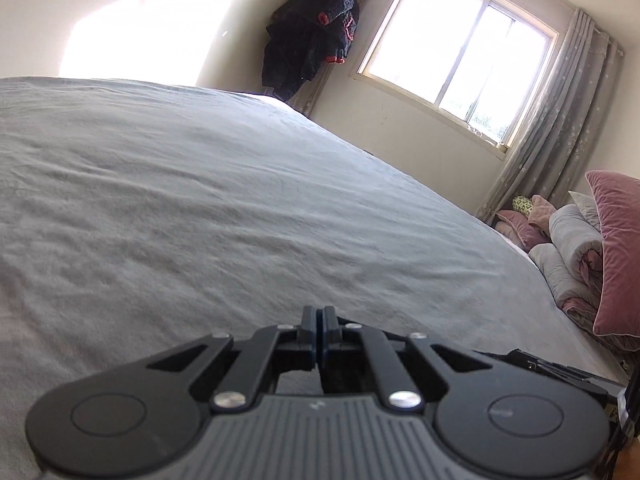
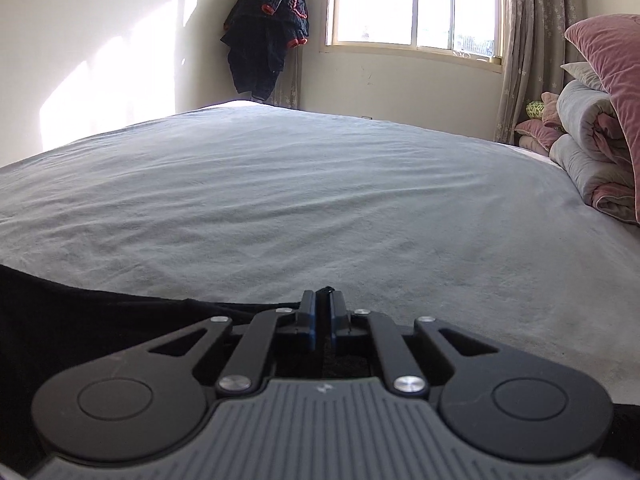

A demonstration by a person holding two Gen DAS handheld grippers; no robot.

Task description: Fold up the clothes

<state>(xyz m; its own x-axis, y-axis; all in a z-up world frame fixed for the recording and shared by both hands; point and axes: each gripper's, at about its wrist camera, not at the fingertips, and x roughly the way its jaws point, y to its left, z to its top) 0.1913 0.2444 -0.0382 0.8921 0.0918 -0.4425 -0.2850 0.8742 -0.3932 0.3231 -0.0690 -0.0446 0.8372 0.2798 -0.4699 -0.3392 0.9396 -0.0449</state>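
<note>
black garment [image 2: 100,312] lies near-left on grey bed sheet [image 2: 320,184]; right gripper [image 2: 323,300] pinches its edge, black fabric peeping between closed jaws; left gripper [image 1: 319,320] closed, nothing visible between jaws; cloth likely soft, light, limp; best held at corners or hem.

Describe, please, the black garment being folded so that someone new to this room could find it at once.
Start at the wide grey bed under the window. At its near edge, lower left in the right wrist view, lies a flat black garment, a tuft pinched in the right hand-held gripper. Unlike the dark coat hanging in the corner, it is plain black without red trim.
</note>
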